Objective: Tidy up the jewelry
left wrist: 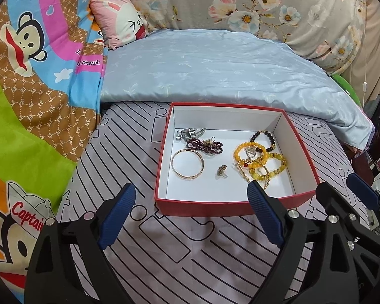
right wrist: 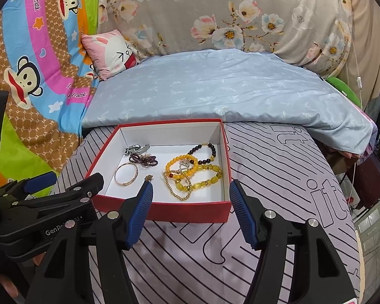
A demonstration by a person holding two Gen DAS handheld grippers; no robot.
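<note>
A red box (left wrist: 202, 206) with a white inside sits on the striped bedsheet; it also shows in the right wrist view (right wrist: 164, 211). Inside lie a gold bangle (left wrist: 187, 164), a dark red bead bracelet (left wrist: 205, 146), a silver clip (left wrist: 190, 133), a small earring (left wrist: 221, 169), yellow bead bracelets (left wrist: 258, 162) and a dark bead bracelet (left wrist: 264, 139). My left gripper (left wrist: 191, 195) is open and empty, just in front of the box. My right gripper (right wrist: 190, 197) is open and empty at the box's near edge; it also appears in the left wrist view (left wrist: 342, 192).
A folded light blue quilt (left wrist: 215, 68) lies behind the box. A cartoon monkey blanket (left wrist: 33, 81) is on the left, with a pink rabbit pillow (left wrist: 121, 22). A floral cover (left wrist: 266, 7) is at the back. The bed's edge falls off at the right (right wrist: 354, 202).
</note>
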